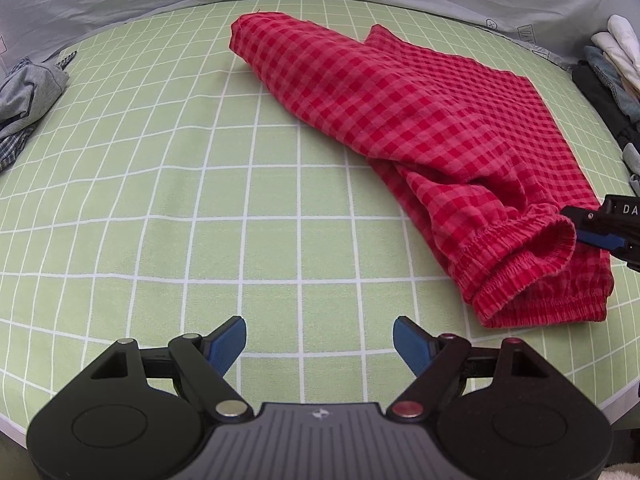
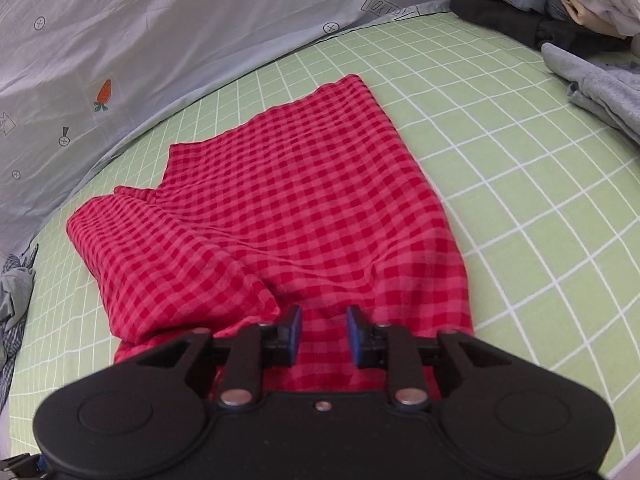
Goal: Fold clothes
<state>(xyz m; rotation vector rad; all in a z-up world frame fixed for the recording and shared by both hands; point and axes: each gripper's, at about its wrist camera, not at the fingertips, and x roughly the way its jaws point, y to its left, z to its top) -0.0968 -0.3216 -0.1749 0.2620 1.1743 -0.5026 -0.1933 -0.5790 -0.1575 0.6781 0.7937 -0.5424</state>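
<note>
Red checked trousers (image 1: 420,120) lie partly folded on the green grid sheet (image 1: 200,200), with the elastic waistband (image 1: 532,264) at the near right. My left gripper (image 1: 320,340) is open and empty, hovering over bare sheet to the left of the waistband. My right gripper (image 2: 323,330) is partly open, its blue pads over the waistband end of the trousers (image 2: 300,216), not closed on the cloth. It also shows in the left wrist view (image 1: 600,232) at the right edge, touching the raised waistband.
A crumpled grey and checked garment heap (image 1: 24,100) lies at the left. A stack of folded clothes (image 2: 560,4) and a grey garment (image 2: 600,88) sit at the far right. A pale blue printed sheet (image 2: 160,40) borders the far side.
</note>
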